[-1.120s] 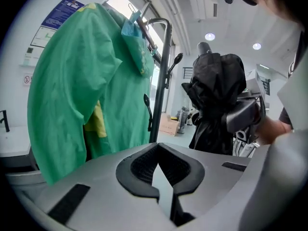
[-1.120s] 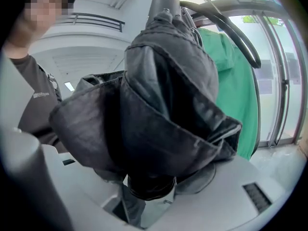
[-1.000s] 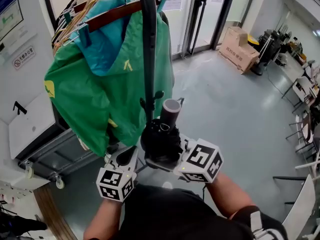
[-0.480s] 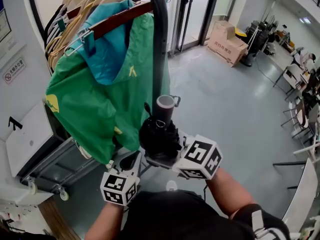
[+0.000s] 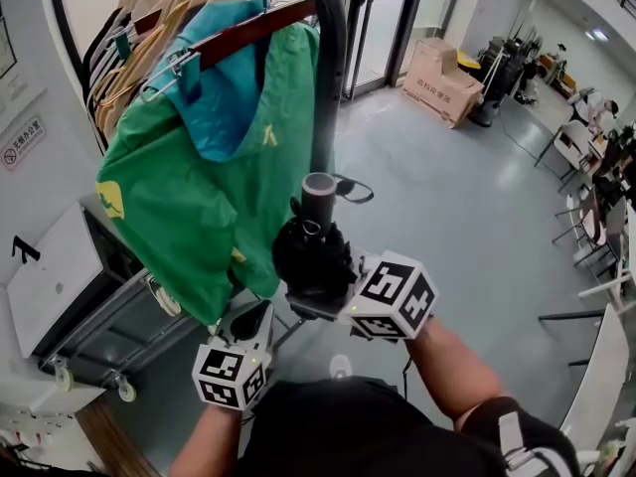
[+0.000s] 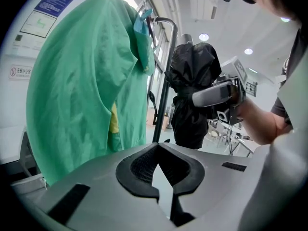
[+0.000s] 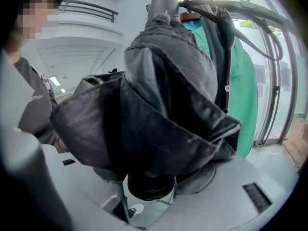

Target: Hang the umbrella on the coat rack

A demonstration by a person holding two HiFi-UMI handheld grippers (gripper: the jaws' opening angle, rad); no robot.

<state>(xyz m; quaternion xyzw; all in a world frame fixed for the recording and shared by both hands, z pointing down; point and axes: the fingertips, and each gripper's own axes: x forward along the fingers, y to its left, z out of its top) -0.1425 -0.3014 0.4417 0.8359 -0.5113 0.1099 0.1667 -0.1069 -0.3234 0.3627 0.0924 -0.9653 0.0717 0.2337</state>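
Centrally, the right tongs clamp the folded umbrella upright beside the rack pole, whose top is cut off. Its fabric hides their tips. The left tongs sit narrow, empty, lower left.

A glossy grey floor fills the right half of the frame. 1 cardboard box sits at upper right, chairs at the right edge, and the coat rack rolls on a caster at lower left.
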